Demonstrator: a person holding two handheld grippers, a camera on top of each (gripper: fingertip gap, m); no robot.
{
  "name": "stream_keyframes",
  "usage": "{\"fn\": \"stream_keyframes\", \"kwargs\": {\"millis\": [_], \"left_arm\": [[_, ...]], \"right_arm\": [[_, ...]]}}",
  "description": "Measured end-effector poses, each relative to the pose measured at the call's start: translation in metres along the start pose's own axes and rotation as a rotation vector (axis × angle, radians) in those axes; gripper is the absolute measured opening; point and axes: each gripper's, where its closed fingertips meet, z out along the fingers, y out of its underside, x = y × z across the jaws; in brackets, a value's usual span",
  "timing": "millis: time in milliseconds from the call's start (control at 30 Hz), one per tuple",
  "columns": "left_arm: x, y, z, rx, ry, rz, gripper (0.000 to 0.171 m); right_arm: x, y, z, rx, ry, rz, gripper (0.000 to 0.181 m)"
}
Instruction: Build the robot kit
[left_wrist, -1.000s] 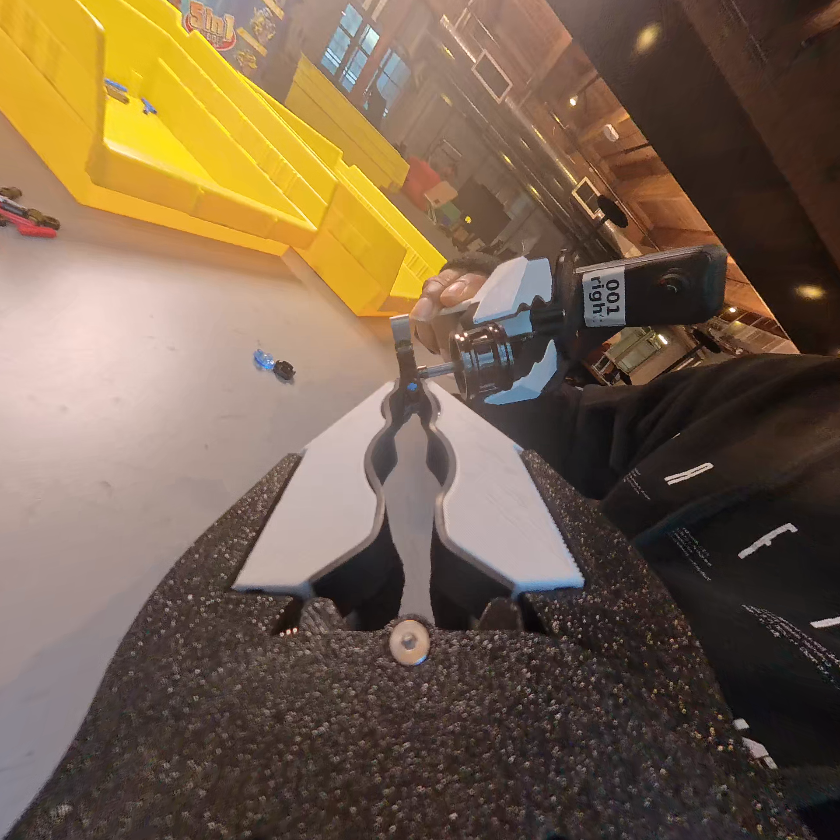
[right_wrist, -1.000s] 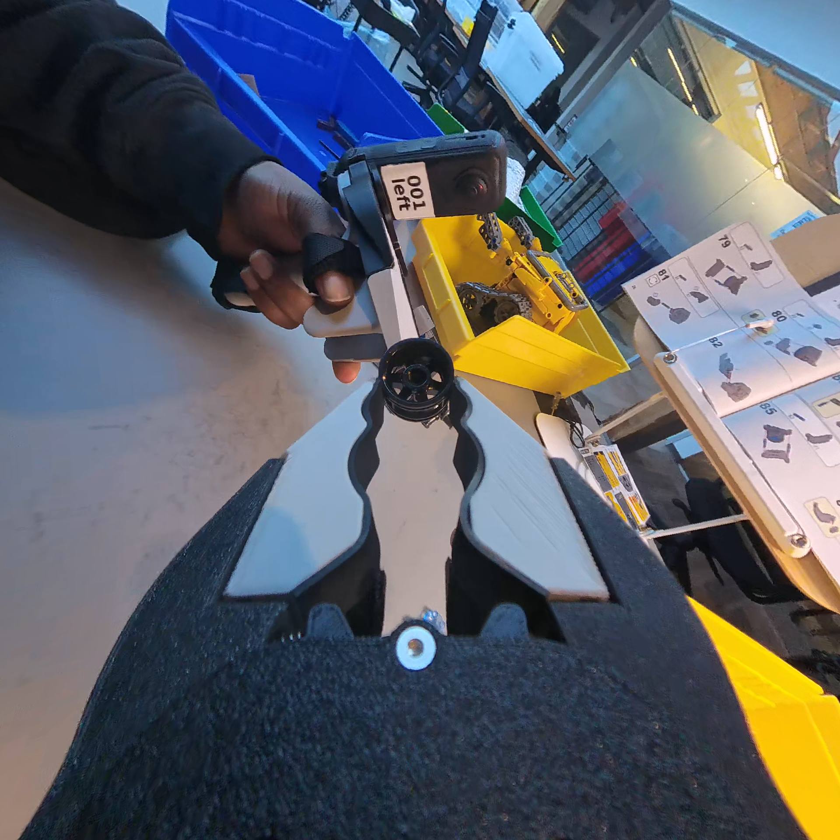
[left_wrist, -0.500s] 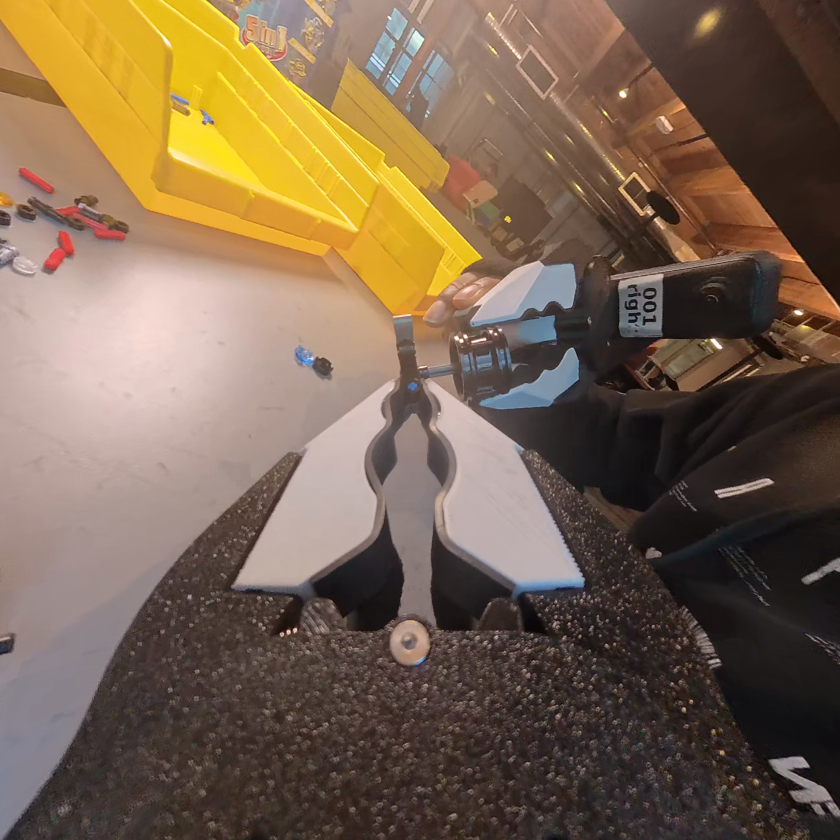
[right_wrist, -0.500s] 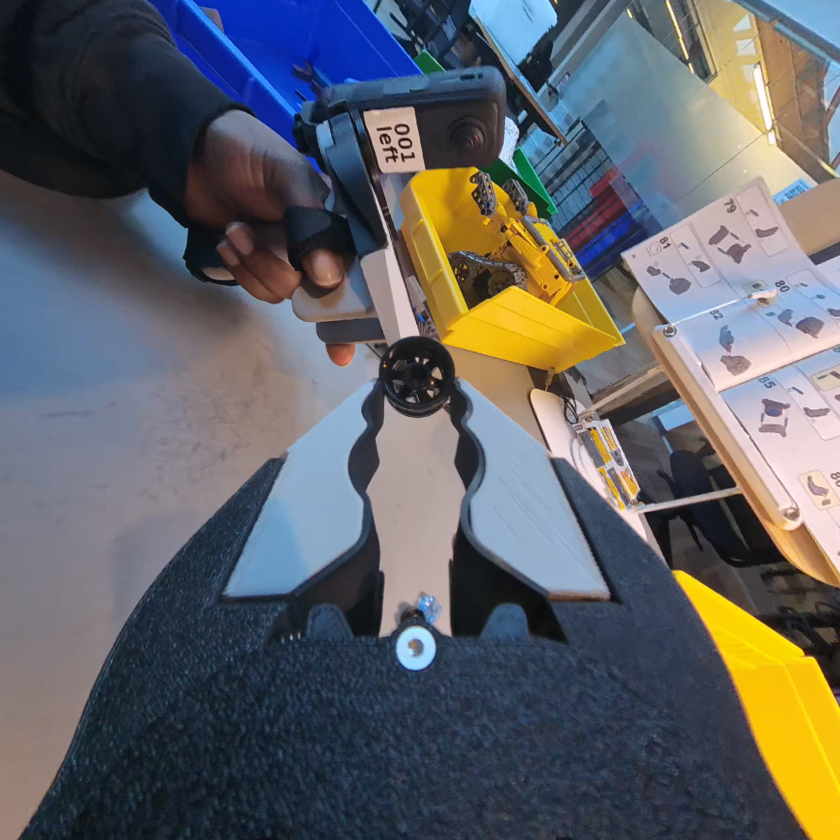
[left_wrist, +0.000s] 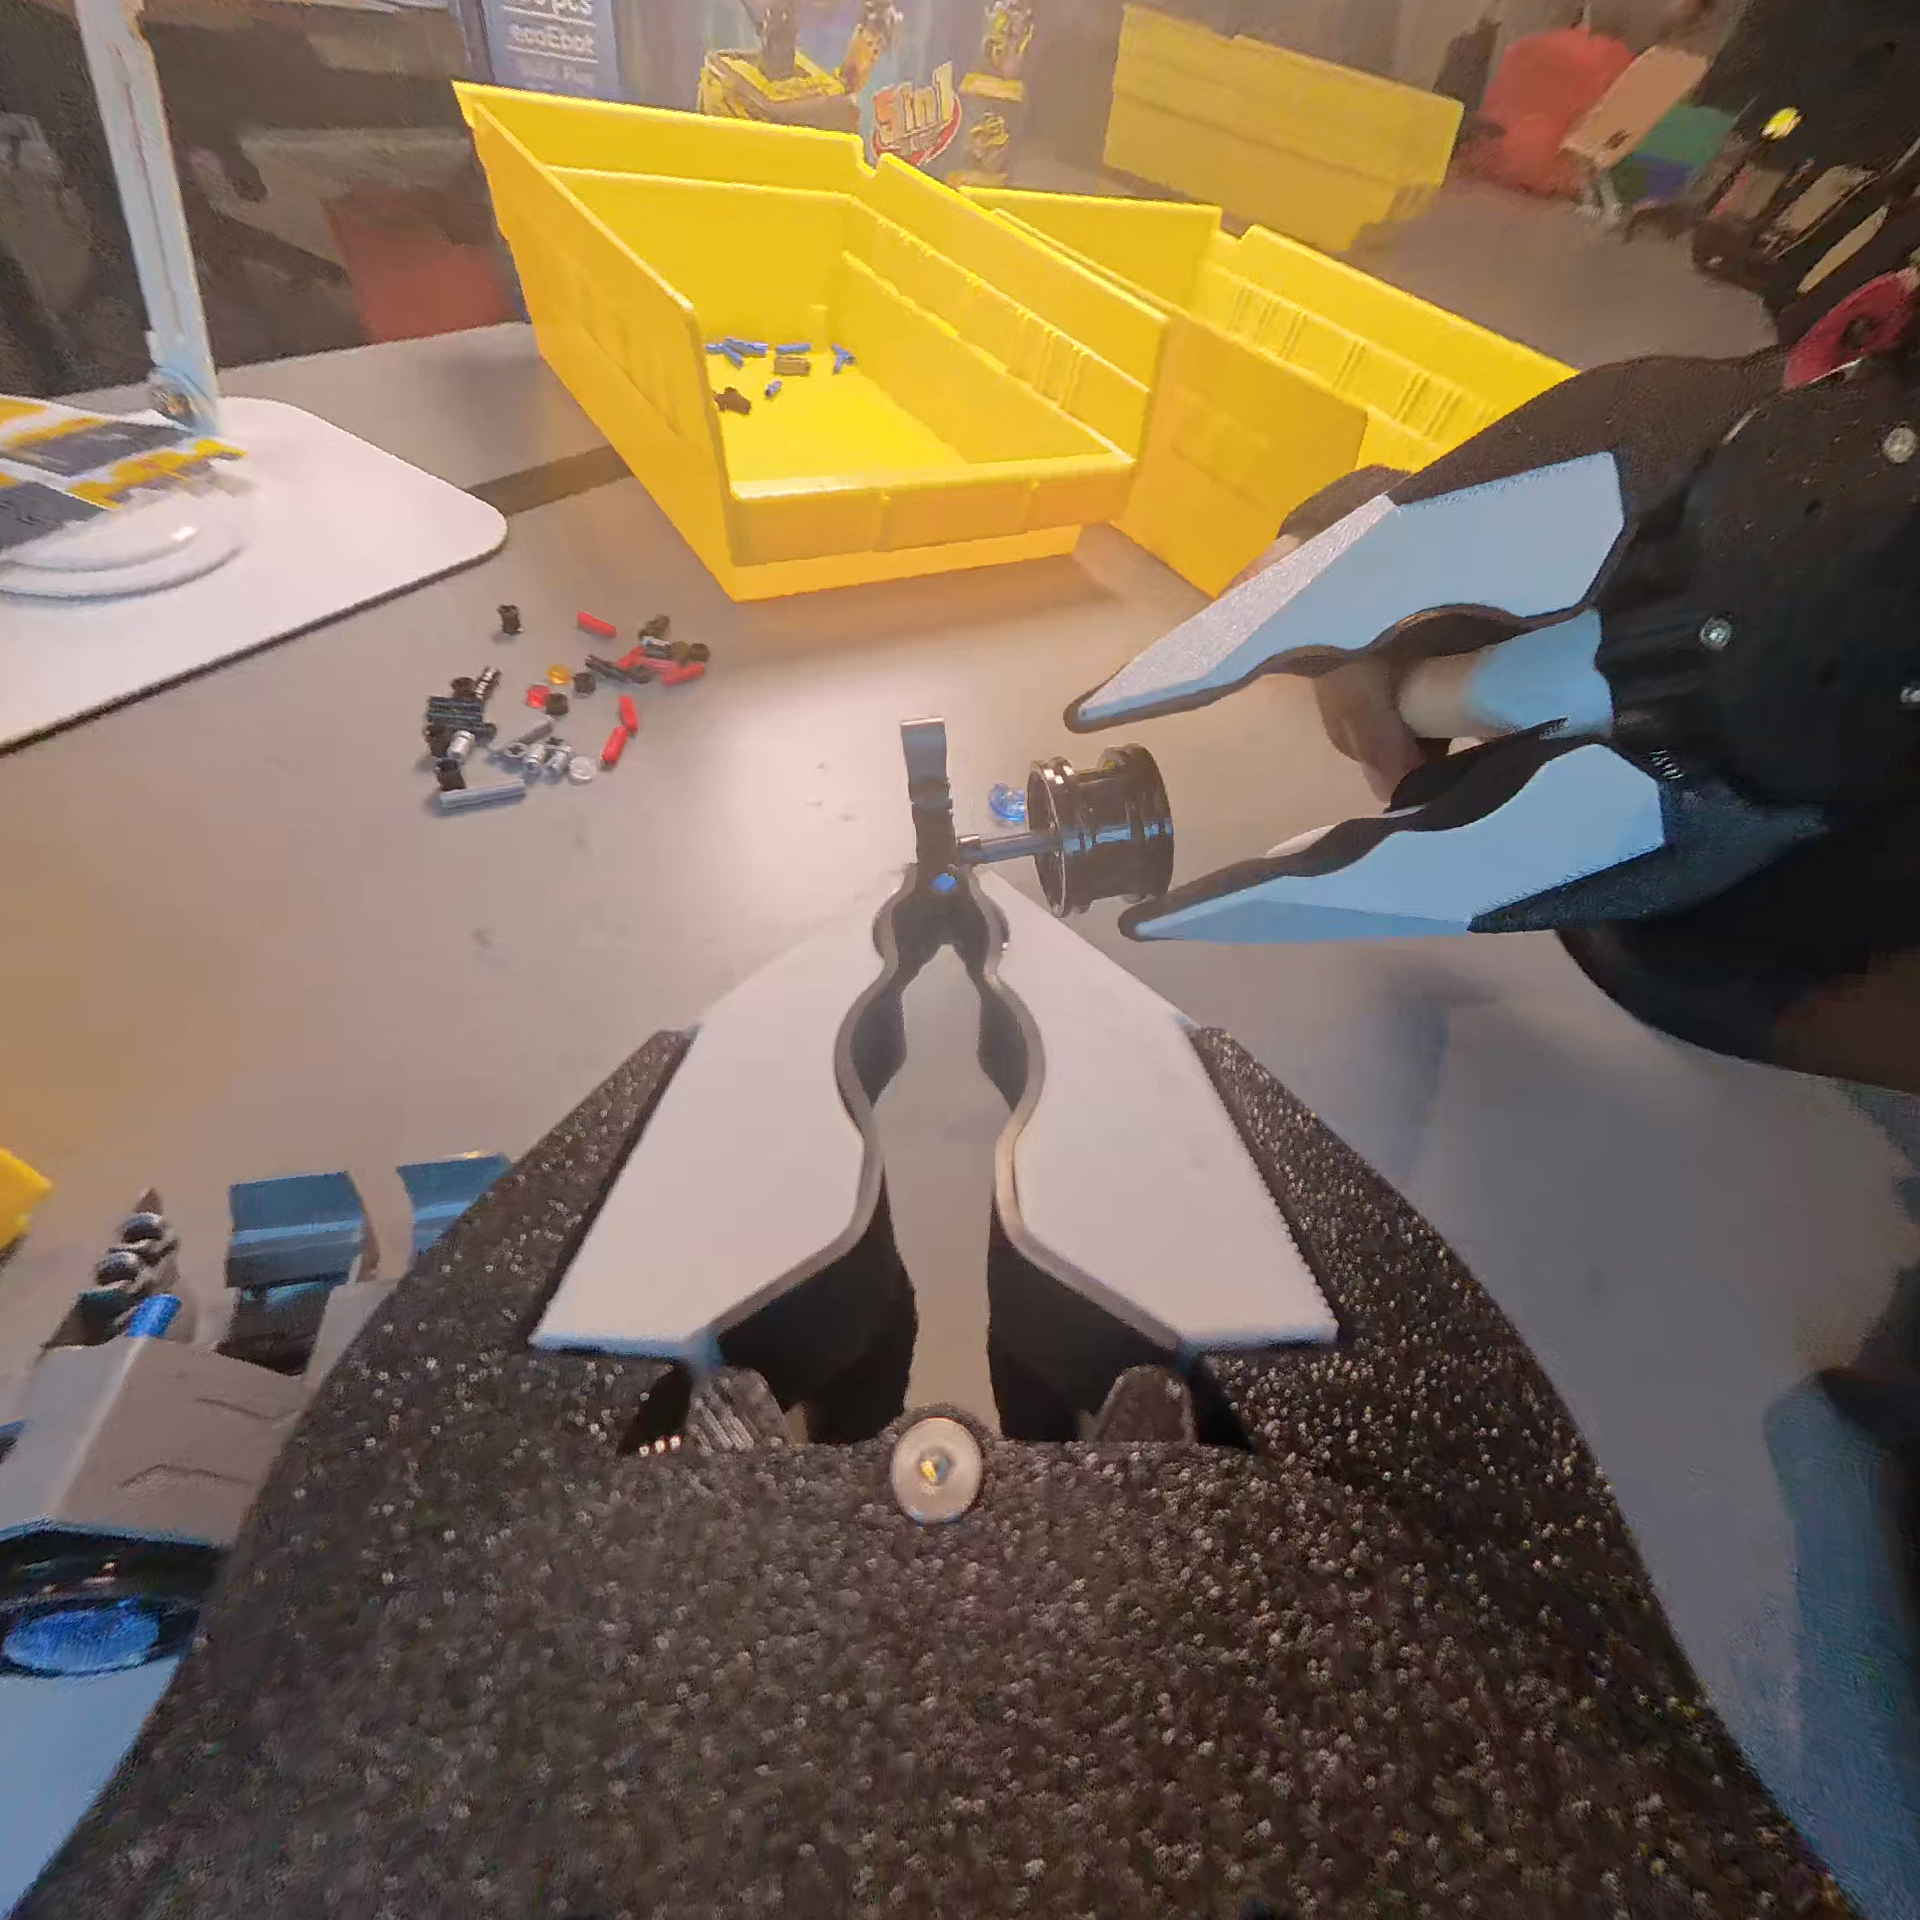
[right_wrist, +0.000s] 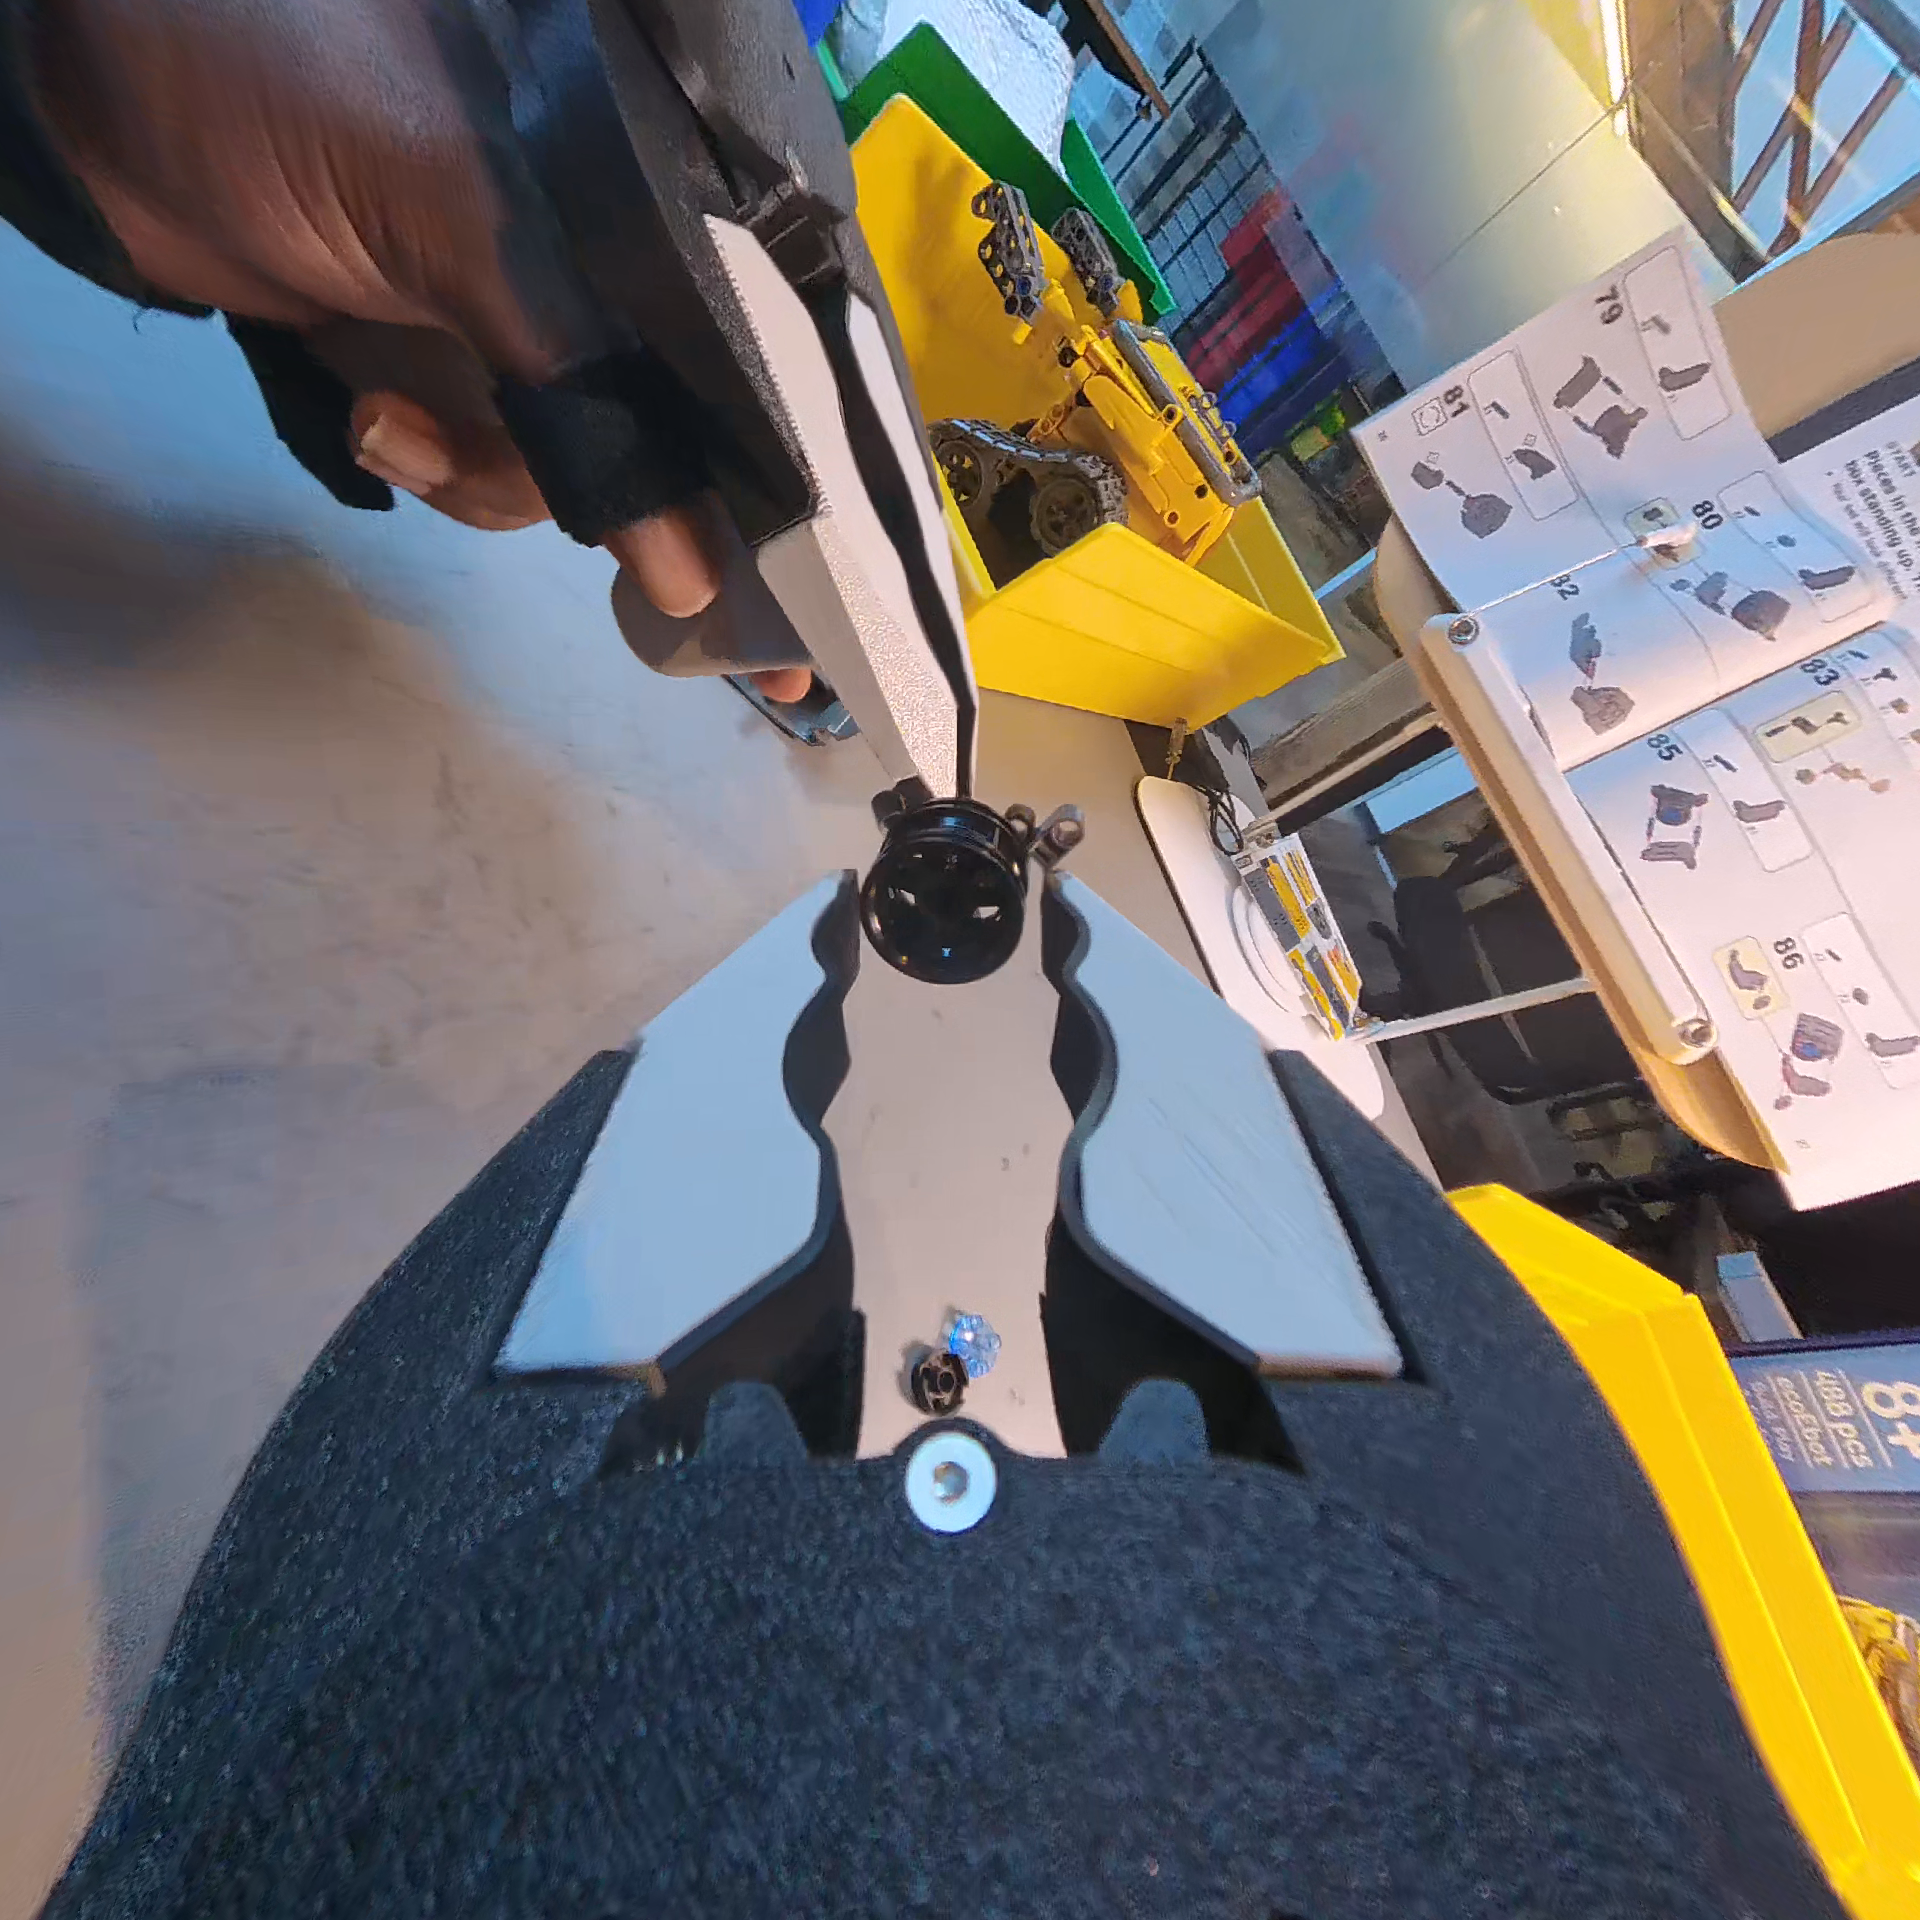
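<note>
Wheel hub and axle meet above the surface (left_wrist: 312, 987), and both my claws are busy with them. My left claw (left_wrist: 940, 914) is pinched together on a small dark grey beam piece (left_wrist: 925, 774), which stands upright out of the tips; a thin axle (left_wrist: 997, 850) runs sideways from it into a black wheel hub (left_wrist: 1103, 826). My right claw (right_wrist: 951, 904) stands apart around that hub, its fingers (left_wrist: 1340, 592) spread above and below in the left wrist view, and in the right wrist view I see no firm contact on either side. Risk, as I judge it: with the right claw not gripping, the hub hangs on the axle alone, and a tilt or jolt of my left claw could slide it off onto the surface. The grip on the beam is narrow and near the tips, so a sideways push could twist the piece out. A blue stud (right_wrist: 971, 1333) and a small black piece (right_wrist: 938, 1377) lie directly beneath, and loose red and black pins (left_wrist: 582, 696) lie near the yellow bin (left_wrist: 644, 343), so a dropped part could scatter among them. An instruction booklet (right_wrist: 1704, 582) stands to my right.
</note>
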Motion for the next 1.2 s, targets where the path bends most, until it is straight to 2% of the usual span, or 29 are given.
{"fn": "stream_keyframes", "kwargs": {"millis": [167, 267, 400, 767, 1200], "left_arm": [[-0.003, -0.005, -0.005, -0.003, -0.079, 0.113, 0.006], [-0.001, -0.007, -0.008, 0.009, -0.065, 0.124, 0.005], [0.0, -0.004, -0.008, -0.009, -0.089, 0.197, 0.005], [0.011, -0.017, -0.016, 0.039, -0.128, 0.385, 0.005], [0.02, -0.027, -0.023, 0.08, -0.138, 0.469, 0.004]], "right_arm": [[-0.001, -0.002, 0.005, 0.012, 0.035, 0.015, 0.031], [-0.001, -0.006, 0.003, 0.058, 0.049, 0.034, 0.03], [-0.004, -0.005, 0.004, 0.074, 0.048, 0.057, 0.029], [0.001, -0.018, -0.007, 0.192, 0.095, 0.049, 0.03], [0.004, -0.028, -0.015, 0.28, 0.099, 0.093, 0.03]]}}
